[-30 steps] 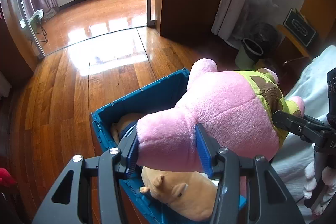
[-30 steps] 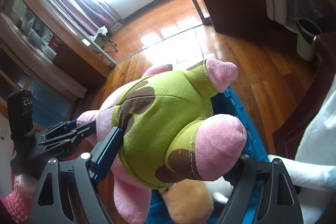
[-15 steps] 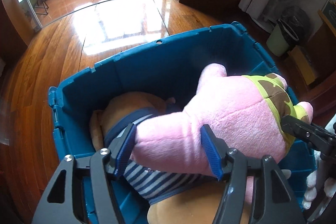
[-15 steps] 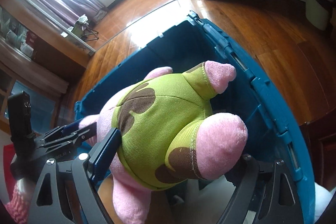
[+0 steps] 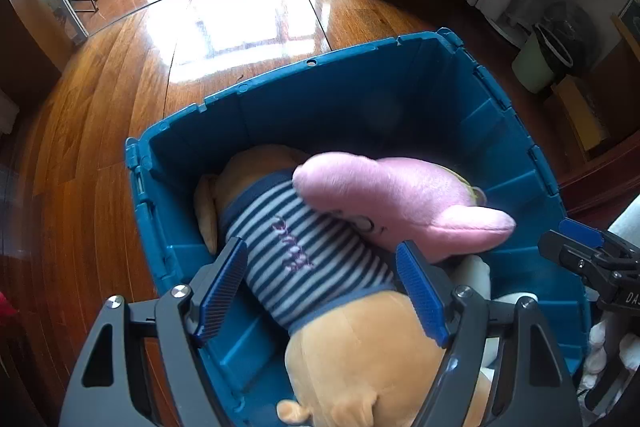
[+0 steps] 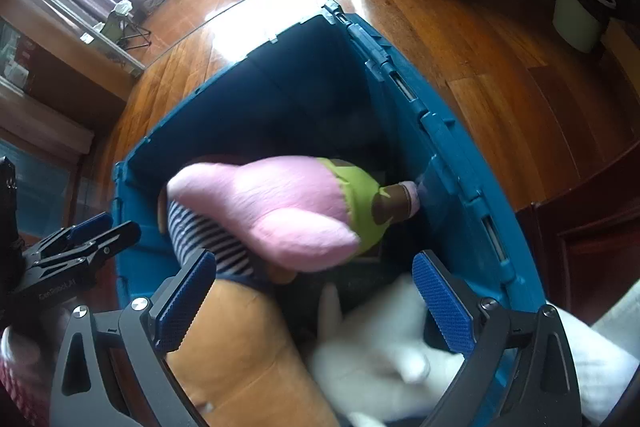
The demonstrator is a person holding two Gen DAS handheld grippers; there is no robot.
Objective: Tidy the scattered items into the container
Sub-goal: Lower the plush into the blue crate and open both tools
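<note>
A pink plush starfish in green shorts lies inside the blue plastic storage crate atop a tan plush bear in a striped shirt; the left gripper and right gripper both hover above, jaws apart and empty

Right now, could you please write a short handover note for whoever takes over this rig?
Left gripper: open, holding nothing, over the blue bin.
Right gripper: open, holding nothing, over the same bin.
In the bin: pink star plush lying across the tan plush in a striped shirt, with a white plush beside them.
Done: pink plush is in.
Left: no other scattered items are visible here; look around.
</note>
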